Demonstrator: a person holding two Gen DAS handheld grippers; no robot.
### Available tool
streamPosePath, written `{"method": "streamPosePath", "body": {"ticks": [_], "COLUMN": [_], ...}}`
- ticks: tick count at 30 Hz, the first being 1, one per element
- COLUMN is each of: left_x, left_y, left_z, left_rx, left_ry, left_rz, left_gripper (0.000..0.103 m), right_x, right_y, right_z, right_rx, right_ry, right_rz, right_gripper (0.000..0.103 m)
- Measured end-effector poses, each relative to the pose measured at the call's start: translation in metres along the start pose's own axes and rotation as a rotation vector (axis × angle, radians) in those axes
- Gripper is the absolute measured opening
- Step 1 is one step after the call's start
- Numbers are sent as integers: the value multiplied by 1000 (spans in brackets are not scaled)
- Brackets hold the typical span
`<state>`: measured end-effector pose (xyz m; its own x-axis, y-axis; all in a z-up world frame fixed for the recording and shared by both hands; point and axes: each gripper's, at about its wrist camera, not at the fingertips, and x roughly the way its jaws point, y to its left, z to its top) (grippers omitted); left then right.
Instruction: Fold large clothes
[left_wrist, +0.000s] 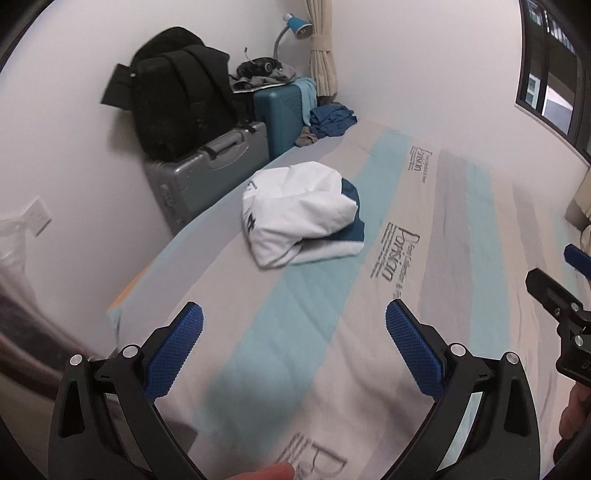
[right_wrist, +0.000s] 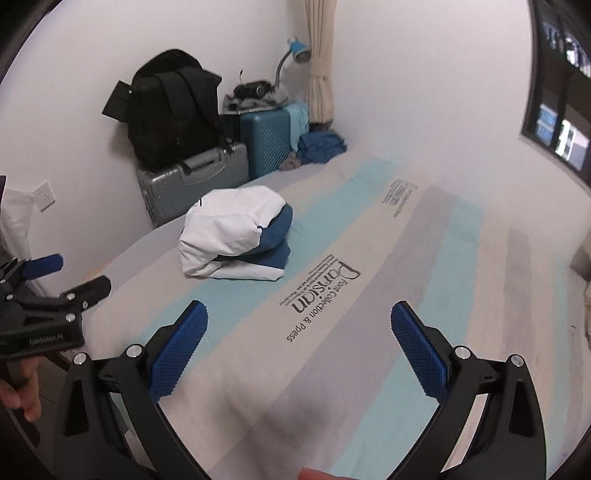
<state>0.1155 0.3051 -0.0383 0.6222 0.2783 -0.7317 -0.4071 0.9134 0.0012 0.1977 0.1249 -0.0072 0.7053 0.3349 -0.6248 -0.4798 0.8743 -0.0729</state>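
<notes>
A white and dark blue garment (left_wrist: 301, 214) lies folded into a thick bundle on the striped bed sheet (left_wrist: 332, 332), toward the bed's left edge; the right wrist view shows the garment (right_wrist: 236, 232) too. My left gripper (left_wrist: 293, 325) hovers open above the sheet, well short of the bundle, nothing between its blue pads. My right gripper (right_wrist: 299, 325) is open too, over the sheet and to the right of the bundle. Each gripper shows at the edge of the other's view: the right gripper (left_wrist: 554, 284) and the left gripper (right_wrist: 70, 277).
Beside the bed stand a grey hard case (left_wrist: 210, 173) with a black backpack (left_wrist: 177, 92) on top and a teal suitcase (left_wrist: 280, 114). Crumpled blue clothes (left_wrist: 332, 120) lie at the bed's far corner. A curtain (left_wrist: 321, 48), a blue lamp (left_wrist: 297, 24) and a window (left_wrist: 550, 85) lie beyond.
</notes>
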Motion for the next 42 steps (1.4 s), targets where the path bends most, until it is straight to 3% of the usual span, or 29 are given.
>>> {"method": "streamPosePath", "body": {"ticks": [9, 15, 25, 42], "left_x": [-38, -54, -70, -85], "left_y": [45, 75, 87, 82], "left_z": [-37, -63, -90, -115], "left_rx": [-4, 44, 37, 14], "left_ry": [-31, -59, -112, -90], "left_rz": [-44, -35, -30, -16], "left_gripper": [97, 97, 97, 97], "right_x": [-36, -61, -70, -90], "right_y": [34, 73, 97, 91], "right_z": [-28, -51, -77, -94], "right_rx": [60, 71, 56, 75], "right_ry": [-4, -33, -50, -47], "right_rz": [-50, -158, -96, -78], "right_gripper": [96, 96, 96, 96]}}
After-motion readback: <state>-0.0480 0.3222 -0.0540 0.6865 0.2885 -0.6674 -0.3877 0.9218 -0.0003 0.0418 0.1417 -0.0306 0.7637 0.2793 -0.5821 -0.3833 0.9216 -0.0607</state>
